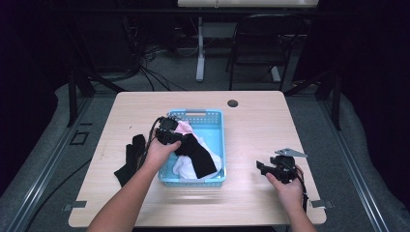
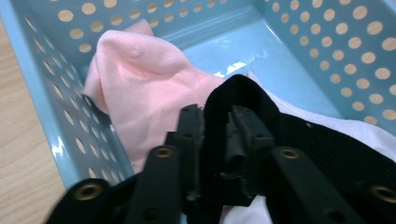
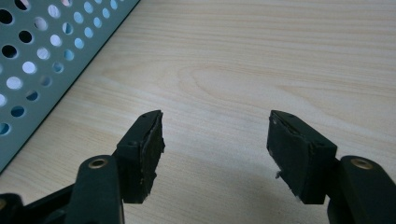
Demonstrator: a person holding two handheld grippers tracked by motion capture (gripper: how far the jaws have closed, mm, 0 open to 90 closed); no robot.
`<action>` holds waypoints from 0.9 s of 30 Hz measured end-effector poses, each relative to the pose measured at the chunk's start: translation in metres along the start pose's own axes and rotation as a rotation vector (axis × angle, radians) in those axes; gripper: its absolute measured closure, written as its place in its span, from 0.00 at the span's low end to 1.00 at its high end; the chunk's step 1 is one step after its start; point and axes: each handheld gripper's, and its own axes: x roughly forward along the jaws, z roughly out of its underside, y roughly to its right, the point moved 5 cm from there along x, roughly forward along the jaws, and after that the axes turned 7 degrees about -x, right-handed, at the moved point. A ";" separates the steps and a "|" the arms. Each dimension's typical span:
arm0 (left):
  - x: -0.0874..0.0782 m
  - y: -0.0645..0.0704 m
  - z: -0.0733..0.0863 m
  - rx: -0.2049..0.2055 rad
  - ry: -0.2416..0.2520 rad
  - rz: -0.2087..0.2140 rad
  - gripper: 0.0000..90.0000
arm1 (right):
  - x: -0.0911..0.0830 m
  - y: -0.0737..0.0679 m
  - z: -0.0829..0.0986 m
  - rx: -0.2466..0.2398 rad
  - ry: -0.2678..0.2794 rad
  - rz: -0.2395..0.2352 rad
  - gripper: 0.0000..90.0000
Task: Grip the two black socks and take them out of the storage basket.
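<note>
My left gripper (image 2: 217, 140) has its jaws pinched onto a black sock (image 2: 243, 100), the fabric bunched between them, just over the near-left part of the blue basket (image 1: 215, 145). In the high view that sock (image 1: 198, 154) trails from the jaws toward five o'clock across the basket's contents. Under it lie a pink sock (image 2: 140, 84) at ten o'clock of the jaws and a white sock (image 2: 355, 130) at three o'clock.

My right gripper (image 3: 215, 149) hovers over bare desk with its jaws spread wide and nothing between them; in the high view it (image 1: 263, 166) sits at three o'clock of the basket, well apart from it.

What worries me: the grip takes only a fold near the sock's edge, so a quick pull could let it slide out. The sock also drapes over the white one, and I judge that dragging it sideways could catch that sock or hook the perforated basket wall (image 2: 70, 126) and shift the whole basket, since nothing holds it down.

Another black garment (image 1: 130, 162) lies on the desk at nine o'clock of the basket, beside my left forearm.

The desk (image 1: 251, 125) is pale wood grain with a cable hole (image 1: 233, 103) at twelve o'clock. Beyond it the room is dark, with grey floor, loose cables and a black chair (image 1: 263, 43).
</note>
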 end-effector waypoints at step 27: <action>-0.029 0.011 -0.002 0.051 0.054 0.044 1.00 | 0.001 0.000 0.000 -0.001 -0.005 0.003 0.40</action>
